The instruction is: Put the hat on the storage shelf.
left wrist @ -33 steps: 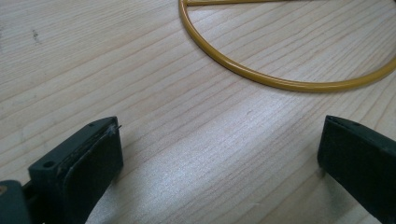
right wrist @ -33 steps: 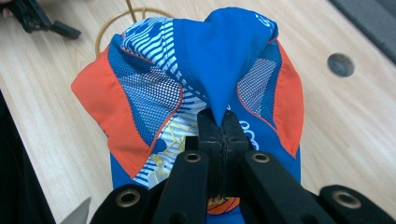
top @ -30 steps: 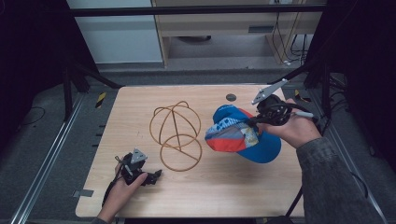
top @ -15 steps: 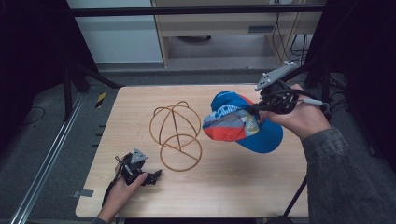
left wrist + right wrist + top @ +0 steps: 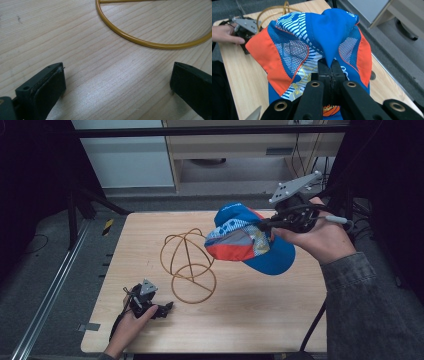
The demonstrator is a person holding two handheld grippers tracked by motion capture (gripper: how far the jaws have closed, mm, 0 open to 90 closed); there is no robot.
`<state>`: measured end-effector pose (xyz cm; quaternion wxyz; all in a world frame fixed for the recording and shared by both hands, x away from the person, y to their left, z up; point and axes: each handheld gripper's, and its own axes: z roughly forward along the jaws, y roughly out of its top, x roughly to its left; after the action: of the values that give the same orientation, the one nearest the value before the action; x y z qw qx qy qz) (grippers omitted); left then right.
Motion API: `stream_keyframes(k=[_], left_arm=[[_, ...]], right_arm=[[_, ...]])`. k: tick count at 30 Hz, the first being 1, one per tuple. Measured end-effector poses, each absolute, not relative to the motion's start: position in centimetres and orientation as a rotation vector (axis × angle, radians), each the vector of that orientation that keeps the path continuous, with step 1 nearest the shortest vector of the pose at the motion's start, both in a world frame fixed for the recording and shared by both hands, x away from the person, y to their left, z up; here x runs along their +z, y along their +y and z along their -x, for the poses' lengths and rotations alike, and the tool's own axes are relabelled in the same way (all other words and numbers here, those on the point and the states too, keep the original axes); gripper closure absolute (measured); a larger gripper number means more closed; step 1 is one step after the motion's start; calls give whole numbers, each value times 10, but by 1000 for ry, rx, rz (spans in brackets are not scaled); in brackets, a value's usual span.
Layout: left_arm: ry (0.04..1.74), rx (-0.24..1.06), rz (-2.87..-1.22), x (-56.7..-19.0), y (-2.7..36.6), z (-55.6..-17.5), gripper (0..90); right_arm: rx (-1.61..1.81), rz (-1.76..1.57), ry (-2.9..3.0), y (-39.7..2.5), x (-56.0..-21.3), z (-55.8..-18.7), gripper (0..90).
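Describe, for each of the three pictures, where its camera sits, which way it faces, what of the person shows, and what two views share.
High view: above the table's near side, looking forward and down on the table; both hands, left gripper, right gripper holding the cap.
Left gripper view: on the left gripper, low over the wood, jaws apart, facing the wire stand.
Right gripper view: on the right gripper, jaws pinching the cap; the left hand beyond.
Shared: high and right gripper views show cap and stand.

One cap point(image 5: 250, 242); one wire stand point(image 5: 187, 267); two grippers; one table point(image 5: 260, 320)
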<state>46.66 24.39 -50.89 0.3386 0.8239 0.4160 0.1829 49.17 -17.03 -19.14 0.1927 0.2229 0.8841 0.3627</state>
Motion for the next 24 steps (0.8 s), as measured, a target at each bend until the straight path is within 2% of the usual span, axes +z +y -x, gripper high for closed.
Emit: stream_keyframes(k=[15,24], left_arm=[[1084,478,-2144,-509,244,-467,0],[1082,476,-2143,-509,243,-467,0]], right_arm=[[1109,-515,2452,-115,-177,-499,900],[1125,-469,2477,-77,-180,-513,900]])
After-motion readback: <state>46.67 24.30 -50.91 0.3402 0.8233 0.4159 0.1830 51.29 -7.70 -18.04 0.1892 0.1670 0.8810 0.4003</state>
